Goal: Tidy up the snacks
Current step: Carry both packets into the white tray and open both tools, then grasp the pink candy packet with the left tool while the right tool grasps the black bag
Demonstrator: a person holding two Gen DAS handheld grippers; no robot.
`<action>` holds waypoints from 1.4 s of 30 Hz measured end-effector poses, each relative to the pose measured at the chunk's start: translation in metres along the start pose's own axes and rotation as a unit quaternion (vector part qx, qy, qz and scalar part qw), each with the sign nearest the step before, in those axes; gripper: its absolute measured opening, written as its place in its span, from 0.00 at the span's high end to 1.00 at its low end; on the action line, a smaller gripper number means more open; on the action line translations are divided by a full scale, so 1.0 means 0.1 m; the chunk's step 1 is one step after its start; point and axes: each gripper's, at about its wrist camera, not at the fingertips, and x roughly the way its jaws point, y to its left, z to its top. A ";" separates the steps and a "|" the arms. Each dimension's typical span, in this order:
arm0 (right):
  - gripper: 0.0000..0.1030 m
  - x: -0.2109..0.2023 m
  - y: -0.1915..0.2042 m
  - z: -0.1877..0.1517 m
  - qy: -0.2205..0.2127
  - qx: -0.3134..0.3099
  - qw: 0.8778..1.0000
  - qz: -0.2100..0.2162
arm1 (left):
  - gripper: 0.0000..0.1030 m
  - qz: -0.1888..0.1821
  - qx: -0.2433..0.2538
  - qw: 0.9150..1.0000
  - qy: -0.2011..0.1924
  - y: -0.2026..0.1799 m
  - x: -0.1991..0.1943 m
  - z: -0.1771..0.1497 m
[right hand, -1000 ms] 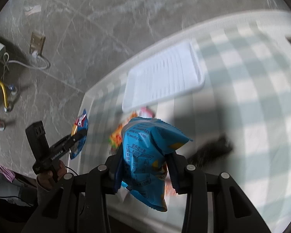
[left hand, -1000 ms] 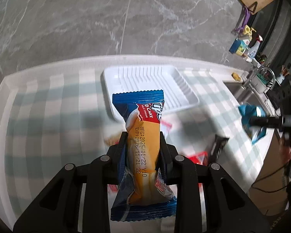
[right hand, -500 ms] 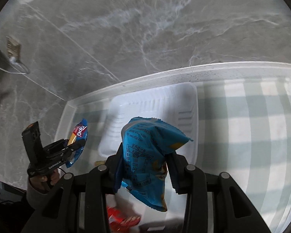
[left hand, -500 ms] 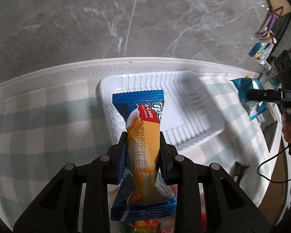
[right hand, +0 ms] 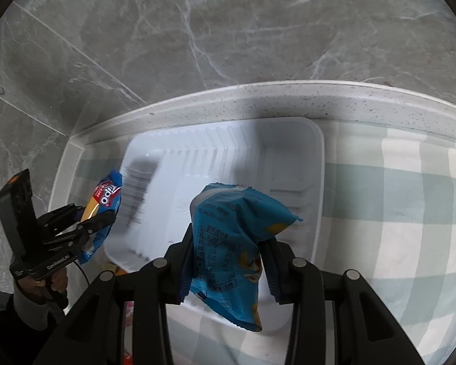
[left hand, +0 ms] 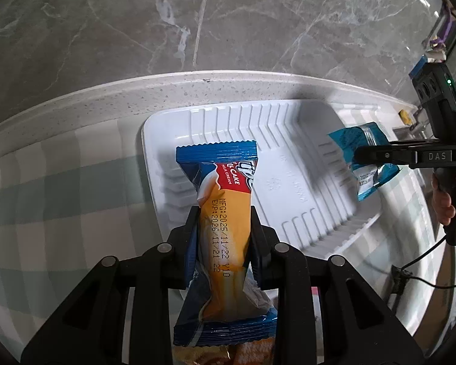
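Note:
My left gripper (left hand: 223,237) is shut on a blue and orange cake bar wrapper (left hand: 220,213), held upright over the near left part of a white ribbed tray (left hand: 289,170). My right gripper (right hand: 226,252) is shut on a crumpled light-blue snack bag (right hand: 228,243), which hangs over the tray (right hand: 228,164) near its front edge. Each view shows the other hand: the right gripper (left hand: 357,155) with the blue bag (left hand: 365,164) at the tray's right end, the left gripper (right hand: 107,217) with the cake bar (right hand: 104,203) at the tray's left end. The tray holds nothing.
The tray lies on a green-and-white checked cloth (left hand: 60,188) on a white speckled counter (left hand: 197,85) against a grey marble wall (left hand: 228,15). Orange snack packets (left hand: 228,356) peek out below my left gripper. A cable (left hand: 416,273) trails at the right.
Both grippers moved forward and down toward the tray with their snacks, so the tray now looks much larger and lies right under them. The loose snacks on the cloth slid out of view.

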 end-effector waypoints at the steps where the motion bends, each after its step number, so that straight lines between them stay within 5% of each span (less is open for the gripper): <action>1: 0.60 0.03 0.00 0.00 0.001 -0.002 1.000 -0.004 | 0.74 0.005 0.002 1.000 0.002 -0.03 0.02 0.00; 16: 0.43 0.03 0.02 -0.04 -0.017 -0.012 0.999 -0.047 | 0.74 -0.010 -0.042 0.999 0.005 0.05 0.23 0.08; 19: 0.42 -0.01 0.04 -0.08 -0.023 -0.016 0.998 -0.051 | 0.67 -0.017 -0.055 0.998 -0.003 0.09 0.20 0.11; 20: 0.42 -0.02 0.04 -0.09 -0.024 -0.016 0.998 -0.051 | 0.56 -0.019 -0.058 0.998 -0.009 0.09 0.18 0.12; 21: 0.42 -0.02 0.05 -0.10 -0.024 -0.016 0.998 -0.050 | 0.49 -0.024 -0.061 0.998 -0.015 0.11 0.14 0.12; 32: 0.42 -0.23 0.14 -0.27 -0.044 -0.010 0.998 -0.039 | 0.49 -0.018 -0.048 0.998 -0.037 0.08 -0.19 0.11; 42: 0.35 -0.73 0.28 -0.73 -0.079 0.011 0.997 -0.015 | 0.49 -0.014 -0.007 0.999 -0.042 -0.03 -0.74 -0.37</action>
